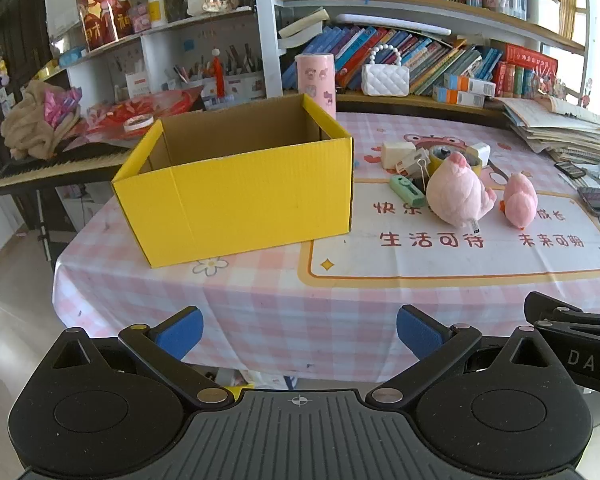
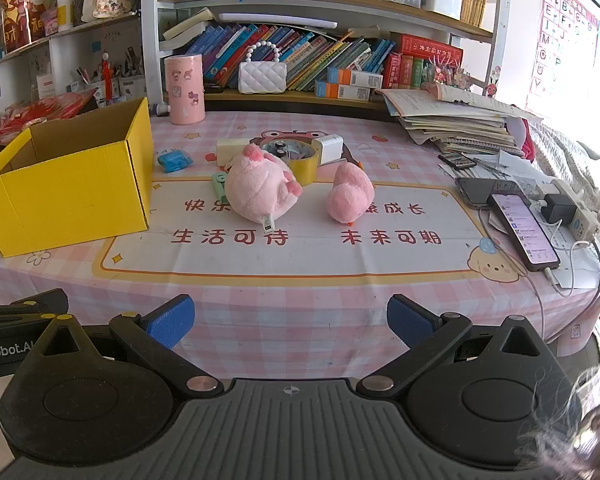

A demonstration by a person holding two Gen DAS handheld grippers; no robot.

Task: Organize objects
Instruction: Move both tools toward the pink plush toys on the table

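Note:
An open yellow cardboard box stands empty on the left of the pink checked tablecloth. Right of it lie a large pink plush toy and a smaller pink plush. Behind them sit a yellow tape roll, a white charger block, a cream block, a green stapler-like item and a blue item. My left gripper and right gripper hover open before the table's near edge, nothing between their blue pads.
A pink cylinder and a white quilted bag stand at the back by bookshelves. A paper stack, two phones and a charging strip crowd the right side. A keyboard sits left of the table.

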